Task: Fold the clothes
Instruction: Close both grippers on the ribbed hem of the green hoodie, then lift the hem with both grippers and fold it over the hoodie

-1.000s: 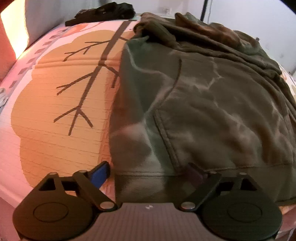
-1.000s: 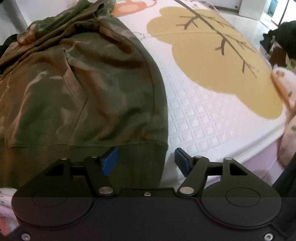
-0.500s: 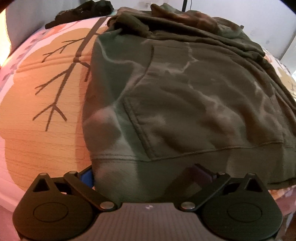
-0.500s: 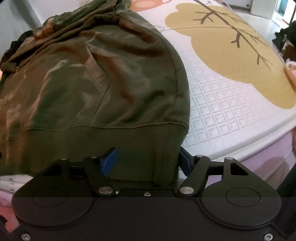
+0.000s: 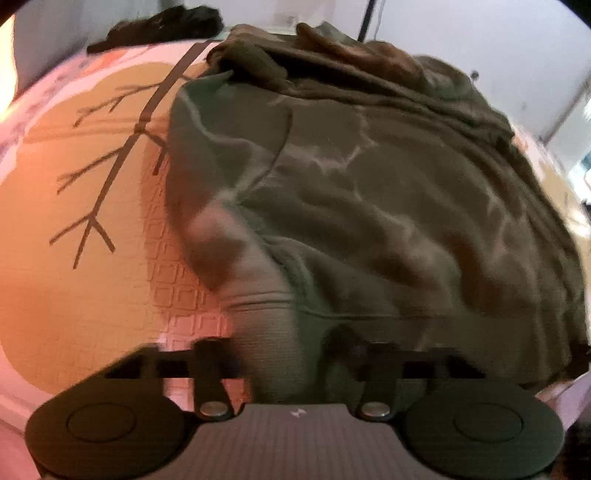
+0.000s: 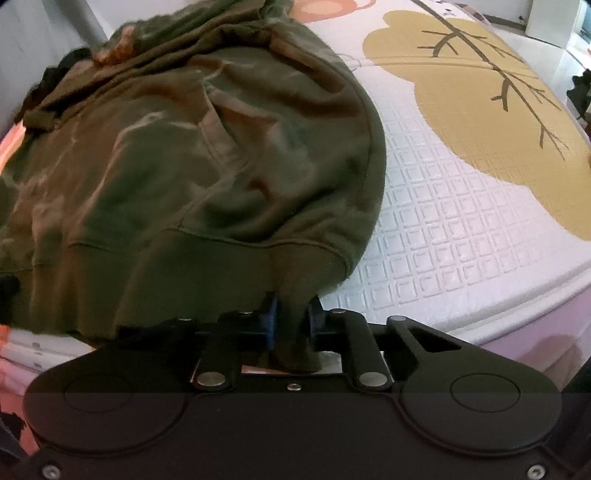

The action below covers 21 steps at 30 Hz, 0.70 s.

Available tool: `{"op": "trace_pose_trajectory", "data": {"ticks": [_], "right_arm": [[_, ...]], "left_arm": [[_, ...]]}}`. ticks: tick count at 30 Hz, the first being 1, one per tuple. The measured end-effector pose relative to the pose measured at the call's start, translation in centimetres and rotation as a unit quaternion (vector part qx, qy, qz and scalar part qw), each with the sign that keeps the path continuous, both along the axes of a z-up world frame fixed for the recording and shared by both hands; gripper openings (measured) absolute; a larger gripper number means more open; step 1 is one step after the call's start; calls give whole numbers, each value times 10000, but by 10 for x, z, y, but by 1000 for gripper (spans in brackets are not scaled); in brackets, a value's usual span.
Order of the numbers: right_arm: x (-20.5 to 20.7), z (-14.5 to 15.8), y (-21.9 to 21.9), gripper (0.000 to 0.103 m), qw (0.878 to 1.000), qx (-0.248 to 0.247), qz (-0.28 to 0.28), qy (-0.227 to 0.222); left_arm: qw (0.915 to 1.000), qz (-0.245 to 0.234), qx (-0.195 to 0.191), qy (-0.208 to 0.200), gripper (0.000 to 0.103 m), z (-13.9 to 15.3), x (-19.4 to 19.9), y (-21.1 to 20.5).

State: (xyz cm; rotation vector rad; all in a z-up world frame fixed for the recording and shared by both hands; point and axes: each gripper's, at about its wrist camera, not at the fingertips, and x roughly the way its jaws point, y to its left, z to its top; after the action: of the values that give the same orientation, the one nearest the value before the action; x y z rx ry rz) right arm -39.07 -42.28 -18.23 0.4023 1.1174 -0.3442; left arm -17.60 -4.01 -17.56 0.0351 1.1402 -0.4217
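An olive-green hoodie (image 5: 369, 192) lies spread on the bed, its ribbed hem nearest me and its hood bunched at the far end. My left gripper (image 5: 280, 350) is closing on the hem's left corner, and the rib is gathered into a narrow fold between its fingers. In the right wrist view the same hoodie (image 6: 184, 155) fills the left half. My right gripper (image 6: 292, 319) is closing on the hem's right corner, and its blue pads (image 6: 271, 319) squeeze a pinched strip of the rib.
The bed's quilted cover (image 5: 74, 295) has a tan tree print and lies bare left of the hoodie; its other bare part (image 6: 461, 221) lies to the right. A black garment (image 5: 159, 26) sits at the far end by the wall. The bed's near edge (image 6: 517, 302) runs just beyond my right gripper.
Both grippers stood wide around the hem and have now closed in on it. The rib has bunched and pulled up between each pair of fingers.
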Motion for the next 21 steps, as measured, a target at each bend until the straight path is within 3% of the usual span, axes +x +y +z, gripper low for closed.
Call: {"op": "trace_pose_trajectory", "data": {"ticks": [2,4,7,21], "right_arm": [[4,7,1,11,9999,-47,122,-40],[8,15,2,10,9996,-115,264,-35],[14,31,0,10,9994,-96,277,-175],[79,97,-1,9,9880,-713,648,-1206]], "left_arm": [[9999,17,-122,100,28,3,4,1],[9999,-142,14,-52,24,8,2,-6],[9996,-209,-99,-177,21,22,7,-11],[9931,-537,-360,-982,20,86,44,-41]]}}
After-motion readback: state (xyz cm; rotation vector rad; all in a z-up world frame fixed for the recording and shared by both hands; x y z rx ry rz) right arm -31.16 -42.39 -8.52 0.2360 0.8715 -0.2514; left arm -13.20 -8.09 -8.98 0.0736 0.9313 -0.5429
